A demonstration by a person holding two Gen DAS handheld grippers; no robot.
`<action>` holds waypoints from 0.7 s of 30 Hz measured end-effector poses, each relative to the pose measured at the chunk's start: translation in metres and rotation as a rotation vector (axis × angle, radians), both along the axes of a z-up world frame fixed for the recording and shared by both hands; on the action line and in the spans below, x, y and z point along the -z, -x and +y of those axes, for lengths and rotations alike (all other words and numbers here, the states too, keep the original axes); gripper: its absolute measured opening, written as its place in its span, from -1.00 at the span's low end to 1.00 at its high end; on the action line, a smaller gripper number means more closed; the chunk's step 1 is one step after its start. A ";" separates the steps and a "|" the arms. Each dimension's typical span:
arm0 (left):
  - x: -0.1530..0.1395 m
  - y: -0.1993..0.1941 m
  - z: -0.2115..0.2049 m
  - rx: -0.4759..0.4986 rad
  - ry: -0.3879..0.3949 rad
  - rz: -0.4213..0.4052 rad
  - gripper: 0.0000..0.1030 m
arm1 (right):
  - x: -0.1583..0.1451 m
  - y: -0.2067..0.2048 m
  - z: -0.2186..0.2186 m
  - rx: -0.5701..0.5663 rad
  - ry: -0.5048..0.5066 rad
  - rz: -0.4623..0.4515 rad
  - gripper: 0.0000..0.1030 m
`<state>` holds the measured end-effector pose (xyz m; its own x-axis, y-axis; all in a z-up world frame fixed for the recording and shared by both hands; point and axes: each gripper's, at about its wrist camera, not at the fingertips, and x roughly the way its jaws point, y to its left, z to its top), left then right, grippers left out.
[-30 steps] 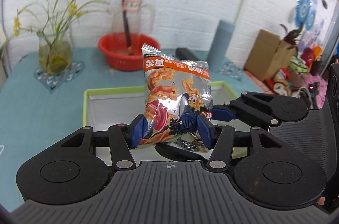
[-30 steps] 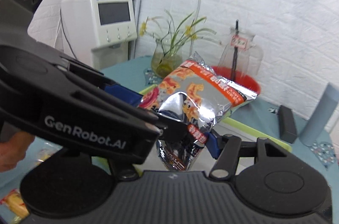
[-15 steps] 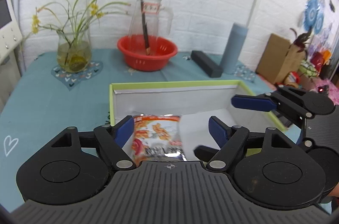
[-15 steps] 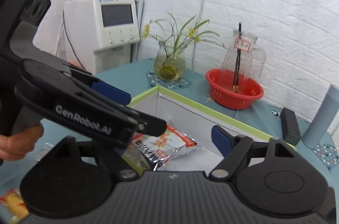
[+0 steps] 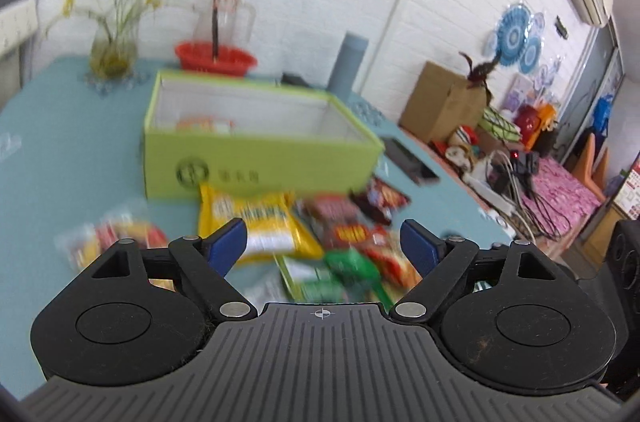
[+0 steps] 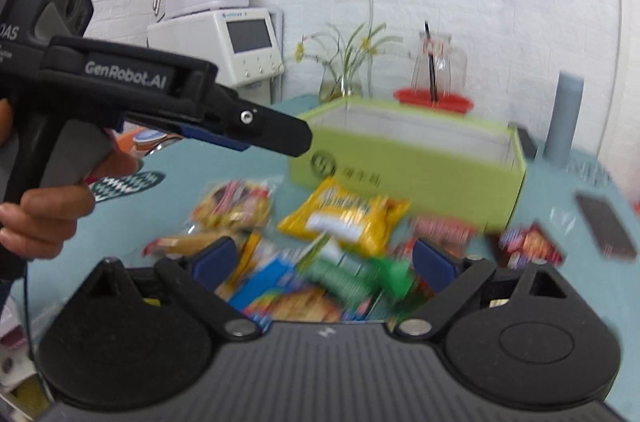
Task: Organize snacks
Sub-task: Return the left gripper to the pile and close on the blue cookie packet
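From the left, my left tool (image 5: 322, 242) hangs wide and empty over the snack pile on the teal worktop (image 5: 72, 158). The yellow bag (image 5: 260, 222) lies just in front of the green box (image 5: 260, 166), with red packets (image 5: 344, 222) and a green packet (image 5: 352, 264) crowded against it. One packet already sits inside the box (image 5: 204, 122). My right tool (image 6: 324, 262) is spread wide too, holding nothing, above the same heap. I judge the risk is overlap — closing on one packet could pinch its neighbour, or both tools could go for the same bag and collide.
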<state>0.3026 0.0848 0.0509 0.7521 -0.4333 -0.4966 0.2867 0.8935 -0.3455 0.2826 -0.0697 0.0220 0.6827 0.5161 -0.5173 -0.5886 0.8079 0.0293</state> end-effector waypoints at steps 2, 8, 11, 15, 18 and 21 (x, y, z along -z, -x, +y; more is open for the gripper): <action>0.017 0.009 -0.002 -0.002 0.020 0.062 0.36 | 0.012 0.008 -0.001 0.006 -0.043 0.055 0.82; 0.045 0.008 0.000 -0.005 0.077 0.181 0.16 | 0.027 0.001 0.008 -0.009 -0.050 0.118 0.82; 0.051 0.004 0.002 -0.004 0.096 0.207 0.07 | 0.036 -0.010 0.014 -0.009 -0.020 0.148 0.82; 0.057 0.003 0.003 -0.006 0.088 0.219 -0.09 | 0.044 -0.016 0.015 -0.010 -0.029 0.194 0.97; 0.060 -0.002 0.001 0.011 0.085 0.229 -0.43 | 0.044 -0.008 0.016 -0.016 -0.018 0.198 0.97; 0.064 -0.005 -0.002 0.030 0.076 0.240 -0.61 | 0.041 0.003 0.017 -0.032 -0.043 0.219 0.98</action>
